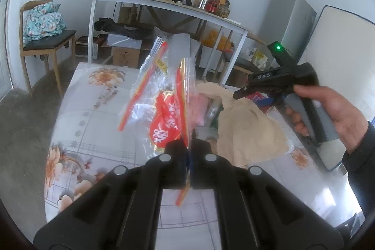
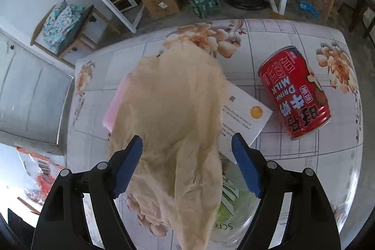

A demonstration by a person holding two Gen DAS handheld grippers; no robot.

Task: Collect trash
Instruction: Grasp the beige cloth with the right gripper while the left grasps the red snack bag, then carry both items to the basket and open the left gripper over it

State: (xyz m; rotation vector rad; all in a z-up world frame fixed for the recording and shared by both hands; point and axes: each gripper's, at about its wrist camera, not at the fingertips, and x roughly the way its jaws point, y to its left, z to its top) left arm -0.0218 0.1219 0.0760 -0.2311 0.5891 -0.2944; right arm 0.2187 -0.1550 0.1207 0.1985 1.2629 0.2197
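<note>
We held the left gripper (image 1: 189, 144) tilted down over the flowered table (image 1: 98, 123), its jaws pressed together on the edge of a clear plastic bag (image 1: 161, 95) with red print, which stood up in front of us above the tabletop. To our right a hand (image 1: 332, 114) gripped the handle of the right gripper (image 2: 187, 163), which pointed steeply down at the table. Its blue pads (image 2: 127, 168) stood well apart on either side of a crumpled beige paper bag (image 2: 173, 114), without touching it as far as we could see. The beige bag lay over a pink item (image 2: 114, 107) and a white card (image 2: 243, 109). A red milk drink can (image 2: 296, 93) lay on its side to the right, apart from the card.
</note>
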